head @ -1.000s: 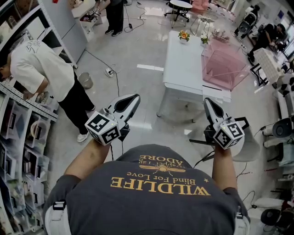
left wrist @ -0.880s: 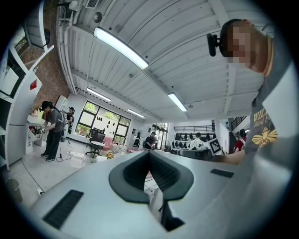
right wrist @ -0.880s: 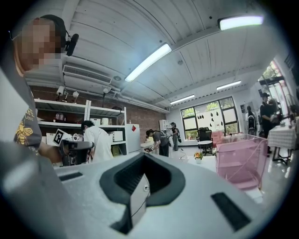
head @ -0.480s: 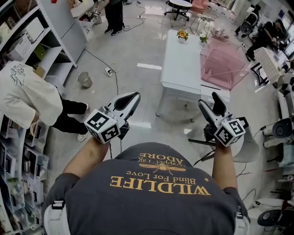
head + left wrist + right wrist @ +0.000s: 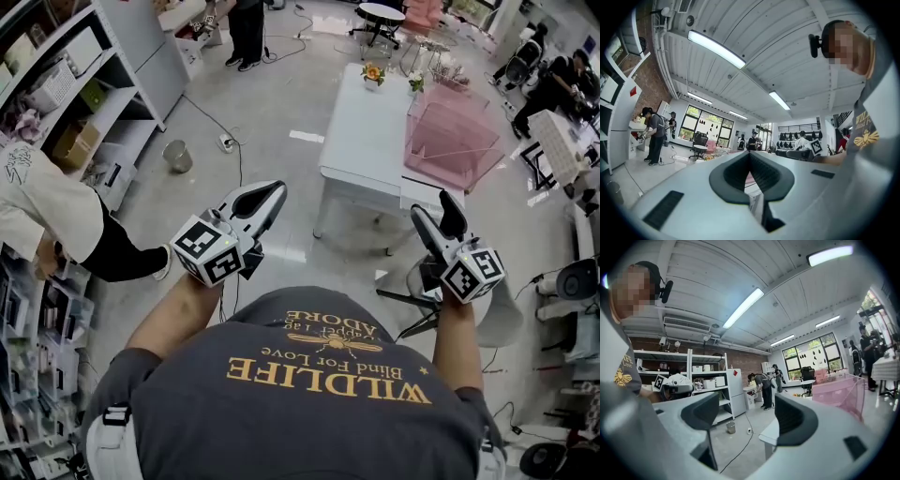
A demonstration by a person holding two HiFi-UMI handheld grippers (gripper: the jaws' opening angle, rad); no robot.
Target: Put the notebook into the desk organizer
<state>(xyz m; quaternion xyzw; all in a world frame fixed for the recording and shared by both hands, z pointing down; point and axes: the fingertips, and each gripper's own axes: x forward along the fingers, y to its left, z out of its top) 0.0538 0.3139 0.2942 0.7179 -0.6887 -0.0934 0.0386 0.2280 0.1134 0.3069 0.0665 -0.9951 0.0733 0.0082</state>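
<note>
**Approach stage: nothing picked up, table ahead**

- Shelves (image 5: 89, 84): along your left, loaded with boxes. Not part of the job.
- Table (image 5: 366, 141): white, well apart from you across open floor, its long side running away from you.
- Pink box (image 5: 455, 141): on the table's right half, up against the right edge. Probably the organizer, though its compartments are too small to read.
- Left gripper (image 5: 272, 192): held level toward the table, tongs pressed together at the tips with nothing between them.
- Right gripper (image 5: 433, 211): held level, tongs spread wide; they have just been opening, and only floor and table show between them.
- Bin (image 5: 176, 155): small, on the floor near the shelves, beside a trailing cable.
- Notebook: not made out in any view; if it lies on the table it is too small or pale to pick out. Which way it points, and its long axis, cannot be told.

Step in hand, by judgement: the walk-up, before any grasp. The next move calls for closing on the table, finding the notebook, then lining your spread right tongs across its thin edge.
</note>
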